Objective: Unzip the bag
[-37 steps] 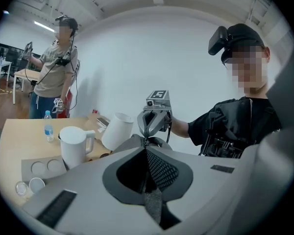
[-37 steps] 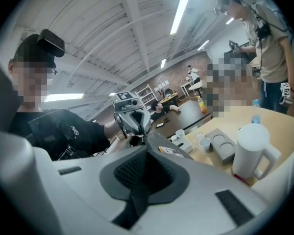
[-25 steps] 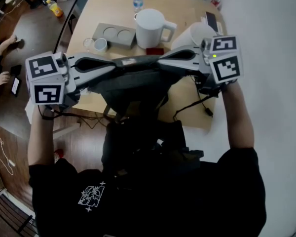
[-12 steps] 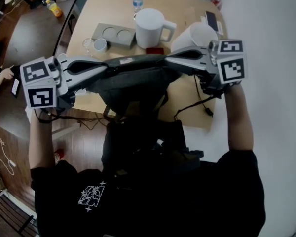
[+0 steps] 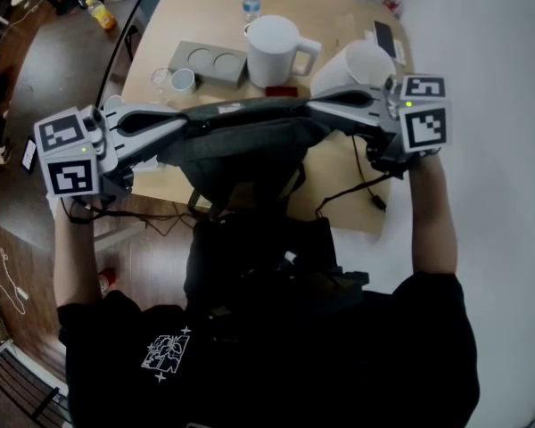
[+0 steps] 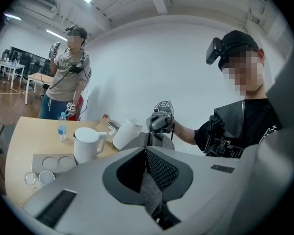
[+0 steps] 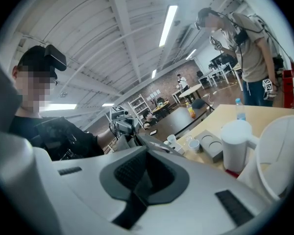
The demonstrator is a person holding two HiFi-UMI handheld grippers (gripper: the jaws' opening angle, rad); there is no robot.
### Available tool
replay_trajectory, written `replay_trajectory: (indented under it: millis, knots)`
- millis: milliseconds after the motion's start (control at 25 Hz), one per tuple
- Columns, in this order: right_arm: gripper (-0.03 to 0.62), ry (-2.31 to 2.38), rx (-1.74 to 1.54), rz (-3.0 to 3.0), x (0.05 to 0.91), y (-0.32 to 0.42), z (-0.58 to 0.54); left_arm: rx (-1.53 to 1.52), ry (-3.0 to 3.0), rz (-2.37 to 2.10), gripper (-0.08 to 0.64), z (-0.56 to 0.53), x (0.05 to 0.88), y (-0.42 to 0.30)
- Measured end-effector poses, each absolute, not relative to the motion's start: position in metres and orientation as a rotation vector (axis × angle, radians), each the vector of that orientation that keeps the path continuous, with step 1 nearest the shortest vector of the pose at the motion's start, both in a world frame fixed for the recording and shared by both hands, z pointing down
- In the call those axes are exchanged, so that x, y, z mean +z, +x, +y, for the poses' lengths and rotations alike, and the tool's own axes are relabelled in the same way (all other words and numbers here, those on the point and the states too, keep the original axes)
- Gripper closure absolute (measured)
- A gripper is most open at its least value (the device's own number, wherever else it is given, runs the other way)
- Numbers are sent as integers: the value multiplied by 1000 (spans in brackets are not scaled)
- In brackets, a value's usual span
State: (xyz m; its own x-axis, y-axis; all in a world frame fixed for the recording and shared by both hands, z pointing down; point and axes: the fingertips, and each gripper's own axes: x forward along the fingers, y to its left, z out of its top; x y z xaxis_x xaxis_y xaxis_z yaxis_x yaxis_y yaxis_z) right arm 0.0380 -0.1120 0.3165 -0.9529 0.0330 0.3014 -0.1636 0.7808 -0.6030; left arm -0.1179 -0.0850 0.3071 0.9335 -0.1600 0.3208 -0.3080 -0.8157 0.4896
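Grey bag (image 5: 241, 154) taut between left claw (image 5: 192, 121) and right claw (image 5: 310, 109)

Head view looks steeply down on the light wooden table (image 5: 205, 16); both gripper views face each other, seemingly close, sharing the dark grey fabric bag (image 5: 241, 145) between.

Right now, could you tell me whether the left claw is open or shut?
Shut: the left claw pinches grey fabric of the bag.

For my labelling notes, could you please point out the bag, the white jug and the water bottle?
bag (image 5: 241, 154), head view, grey fabric front.
white jug (image 5: 272, 56), head view, side wall.
water bottle (image 5: 250, 1), head view, middle of body.
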Motion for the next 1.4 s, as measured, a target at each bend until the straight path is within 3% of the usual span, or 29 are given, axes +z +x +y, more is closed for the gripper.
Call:
replay_trajectory:
  millis: [680,920,1400]
  knots:
    - [586,179,997,-2680,321,58,-120,212,2444,-383,554,-88,314,-148]
    - [586,281,1009,-2676,328,78,-126,-12,2390,-649,563,-102,302,-238]
    - [586,253,1039,-2688,324,73,-123,171,2541,-489,563,-95,310,-167]
